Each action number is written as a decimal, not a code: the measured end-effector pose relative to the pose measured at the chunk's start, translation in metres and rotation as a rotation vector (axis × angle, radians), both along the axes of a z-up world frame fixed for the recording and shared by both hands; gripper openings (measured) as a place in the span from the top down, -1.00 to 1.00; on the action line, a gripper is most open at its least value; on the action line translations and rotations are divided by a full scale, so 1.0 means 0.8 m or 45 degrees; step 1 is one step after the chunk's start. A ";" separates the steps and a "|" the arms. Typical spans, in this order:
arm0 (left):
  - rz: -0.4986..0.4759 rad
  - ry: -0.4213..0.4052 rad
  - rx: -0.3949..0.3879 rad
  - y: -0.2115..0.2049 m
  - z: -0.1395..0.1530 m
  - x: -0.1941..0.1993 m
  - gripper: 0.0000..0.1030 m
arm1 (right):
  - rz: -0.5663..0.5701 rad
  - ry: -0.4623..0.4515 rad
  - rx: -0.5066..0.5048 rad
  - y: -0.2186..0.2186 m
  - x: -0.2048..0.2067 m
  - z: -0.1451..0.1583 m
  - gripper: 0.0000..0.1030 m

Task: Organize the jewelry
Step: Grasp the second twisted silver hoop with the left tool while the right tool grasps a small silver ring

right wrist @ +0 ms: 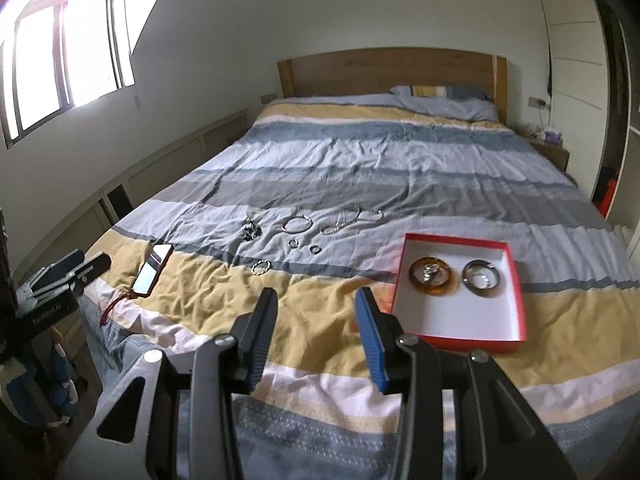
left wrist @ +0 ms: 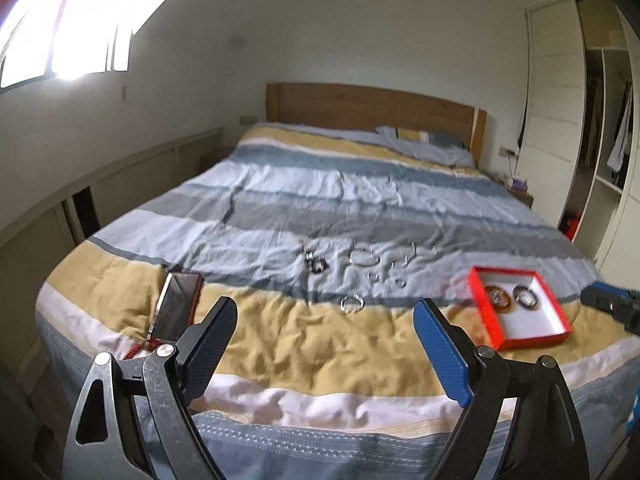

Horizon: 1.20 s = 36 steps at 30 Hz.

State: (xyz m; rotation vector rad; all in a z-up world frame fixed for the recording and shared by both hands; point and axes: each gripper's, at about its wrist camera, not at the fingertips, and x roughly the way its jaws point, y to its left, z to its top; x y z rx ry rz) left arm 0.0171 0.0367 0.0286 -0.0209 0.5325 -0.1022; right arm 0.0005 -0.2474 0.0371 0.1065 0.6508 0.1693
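Note:
Loose jewelry lies on the striped bedspread: a twisted silver bracelet (left wrist: 352,304) (right wrist: 261,267), a large silver hoop (left wrist: 364,258) (right wrist: 297,225), a dark beaded piece (left wrist: 316,264) (right wrist: 251,232), two small rings (right wrist: 294,243) and thin chains (right wrist: 348,222). A red box (right wrist: 460,316) (left wrist: 532,326) at the right holds an amber bangle (right wrist: 432,276) and a dark bangle (right wrist: 481,276). My left gripper (left wrist: 324,312) hovers wide open over the yellow stripe, short of the silver bracelet. My right gripper (right wrist: 316,300) is partly open with nothing between its fingers, just left of the box.
A phone (right wrist: 152,270) (left wrist: 178,304) with a red strap lies near the bed's left edge. The wooden headboard (right wrist: 392,72) and pillow are far back. A wardrobe (left wrist: 560,120) stands to the right and low cabinets run along the left wall.

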 end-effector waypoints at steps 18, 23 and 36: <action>-0.147 0.313 -0.003 -0.022 -0.134 0.197 -0.46 | 0.144 0.236 0.087 0.031 0.223 -0.150 0.25; -0.223 0.364 0.020 -0.051 -0.166 0.258 -0.34 | 0.178 0.264 0.085 0.046 0.283 -0.173 0.25; -0.261 0.483 0.013 -0.069 -0.233 0.317 -0.16 | 0.197 0.354 0.074 0.067 0.381 -0.233 0.34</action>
